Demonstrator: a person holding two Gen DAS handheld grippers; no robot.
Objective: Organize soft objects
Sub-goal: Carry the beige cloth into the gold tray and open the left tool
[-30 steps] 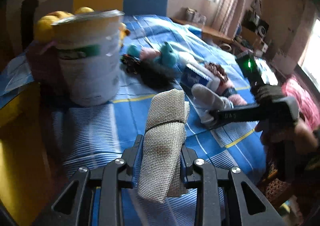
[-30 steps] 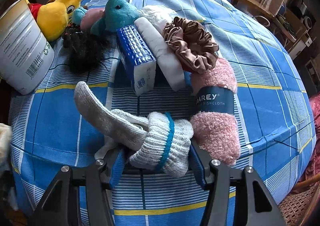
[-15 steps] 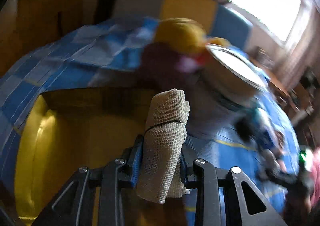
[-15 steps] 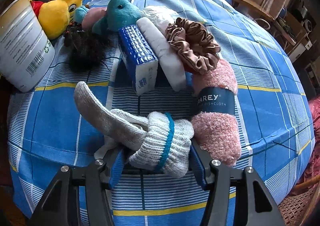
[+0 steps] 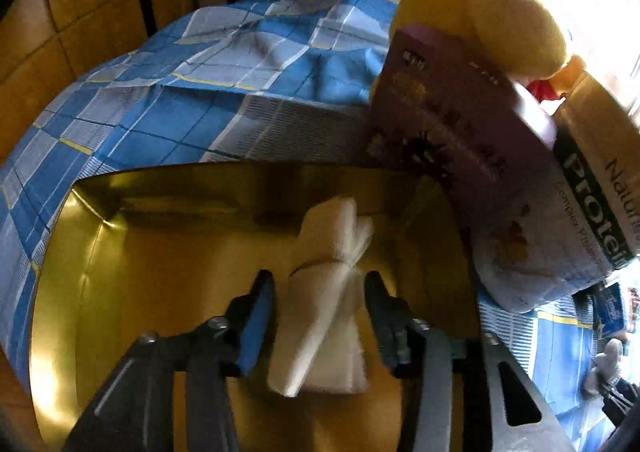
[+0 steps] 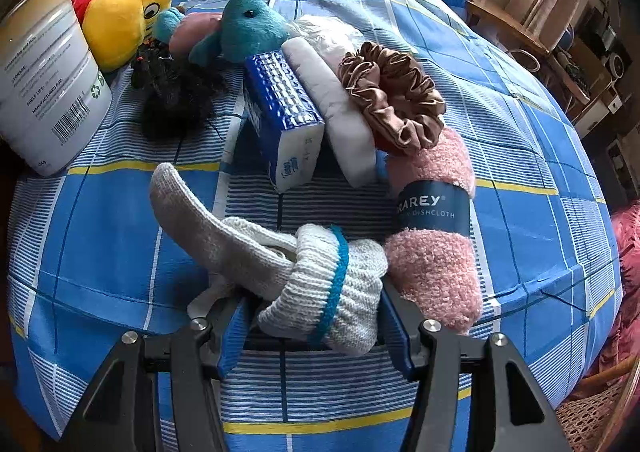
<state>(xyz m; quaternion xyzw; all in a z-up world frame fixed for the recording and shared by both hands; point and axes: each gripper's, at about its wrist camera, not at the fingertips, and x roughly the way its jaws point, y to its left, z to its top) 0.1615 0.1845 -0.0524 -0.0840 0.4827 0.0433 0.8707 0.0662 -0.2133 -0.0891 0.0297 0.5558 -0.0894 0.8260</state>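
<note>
In the left wrist view my left gripper (image 5: 318, 292) is over a yellow bin (image 5: 120, 272). Its jaws stand apart from the rolled beige cloth (image 5: 324, 292), which lies loose between them inside the bin. In the right wrist view my right gripper (image 6: 316, 316) is shut on a white knitted sock bundle (image 6: 320, 292) with a blue stripe, resting on the blue checked bedspread (image 6: 520, 112). Beyond it lie a pink dishcloth roll (image 6: 432, 236), brown scrunchie (image 6: 392, 92), blue tissue pack (image 6: 284, 120), white pad (image 6: 340, 108), teal plush (image 6: 244, 32), black hair piece (image 6: 172, 96) and yellow plush (image 6: 120, 24).
A white protein tin (image 6: 44, 84) stands at the bed's left edge; it also shows in the left wrist view (image 5: 600, 180) beside a purple pack (image 5: 460, 140) next to the bin. Shelves and clutter (image 6: 580, 52) stand at the far right.
My left gripper swung from over the bed to the yellow bin, lowered in and opened, letting go of the beige cloth. My right gripper stayed put on the sock bundle.
</note>
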